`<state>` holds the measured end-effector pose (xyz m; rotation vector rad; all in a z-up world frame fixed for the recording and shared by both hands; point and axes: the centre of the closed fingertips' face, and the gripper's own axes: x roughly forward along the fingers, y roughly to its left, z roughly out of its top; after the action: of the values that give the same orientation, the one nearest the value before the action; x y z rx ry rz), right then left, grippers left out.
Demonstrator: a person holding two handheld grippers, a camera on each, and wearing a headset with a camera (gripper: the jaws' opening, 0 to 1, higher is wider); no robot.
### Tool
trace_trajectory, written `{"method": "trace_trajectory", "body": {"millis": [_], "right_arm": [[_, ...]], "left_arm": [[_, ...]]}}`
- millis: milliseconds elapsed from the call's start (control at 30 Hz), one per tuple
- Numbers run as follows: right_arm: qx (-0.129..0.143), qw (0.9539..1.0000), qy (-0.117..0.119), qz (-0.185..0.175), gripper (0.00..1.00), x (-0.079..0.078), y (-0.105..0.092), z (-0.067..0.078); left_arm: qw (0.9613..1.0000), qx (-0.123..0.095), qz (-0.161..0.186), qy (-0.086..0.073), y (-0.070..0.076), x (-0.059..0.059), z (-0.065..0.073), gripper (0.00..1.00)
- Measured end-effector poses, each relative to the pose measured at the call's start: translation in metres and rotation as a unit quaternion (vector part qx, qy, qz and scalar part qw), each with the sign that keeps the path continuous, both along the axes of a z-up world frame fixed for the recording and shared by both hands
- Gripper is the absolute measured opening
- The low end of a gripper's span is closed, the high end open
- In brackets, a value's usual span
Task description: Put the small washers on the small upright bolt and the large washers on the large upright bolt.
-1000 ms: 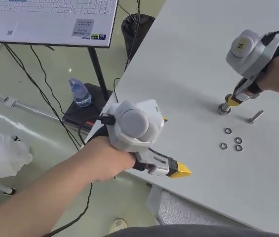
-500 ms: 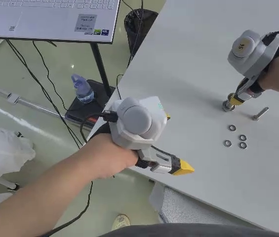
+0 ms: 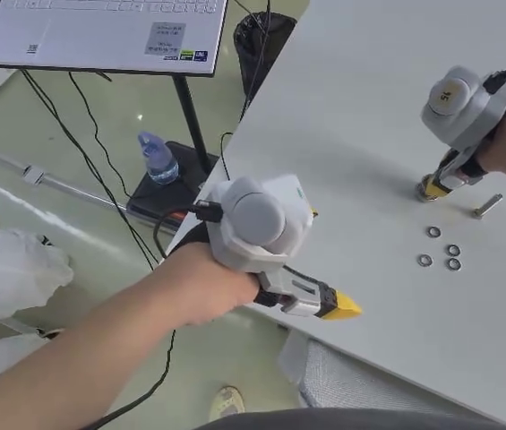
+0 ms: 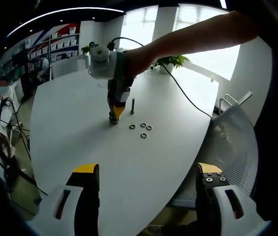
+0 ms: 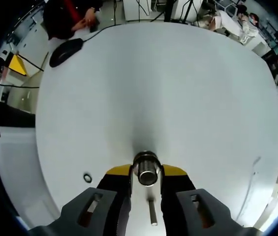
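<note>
Right claw (image 5: 147,173) is closed on the large silver steel bolt (image 5: 147,170), with its yellow pads against either side of the shank. Left claw (image 4: 147,171), held in a hand (image 3: 201,291) at the near edge of the bench, has its jaws spread wide with nothing between them.

In the head view, the wide white bench (image 3: 360,107) carries the task's things toward its right side. Off its left edge a white laptop (image 3: 100,31) sits on a black stand. Below the laptop, a clear plastic bottle with a blue cap (image 3: 156,159) stands by the stand's base.

The large bolt stands upright, its long axis rising straight from the bench, and the right gripper view looks down on its top end. A small silver steel bolt (image 3: 487,206) lies flat on its side near the large one, apart from it. In the head view its long axis runs from lower left to upper right. In the right gripper view it lies along the gap between the jaws, in line with the large bolt. I cannot tell which end is its head.

Four small silver steel washers (image 3: 433,232) lie flat on the bench near the bolts, clear of both. One lies closest to the bolts, and the other three are loosely grouped just beyond it.
</note>
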<state>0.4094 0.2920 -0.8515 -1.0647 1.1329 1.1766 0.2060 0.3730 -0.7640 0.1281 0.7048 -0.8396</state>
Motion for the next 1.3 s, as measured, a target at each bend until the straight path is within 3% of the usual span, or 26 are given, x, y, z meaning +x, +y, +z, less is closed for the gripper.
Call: {"method": "trace_trajectory", "body": {"millis": [433,1300], "right_arm": [[-0.005,1.0,0.001,-0.008,0.22,0.006,0.003,-0.015],[-0.001,1.0,-0.001,0.002,0.24,-0.01,0.009,-0.003]], "left_arm": [[1.0,0.006,-0.001,-0.002,0.007,0.003,0.001,0.79],[0.9999,0.011,-0.007,0.005,0.007,-0.003,-0.001,0.76]]}}
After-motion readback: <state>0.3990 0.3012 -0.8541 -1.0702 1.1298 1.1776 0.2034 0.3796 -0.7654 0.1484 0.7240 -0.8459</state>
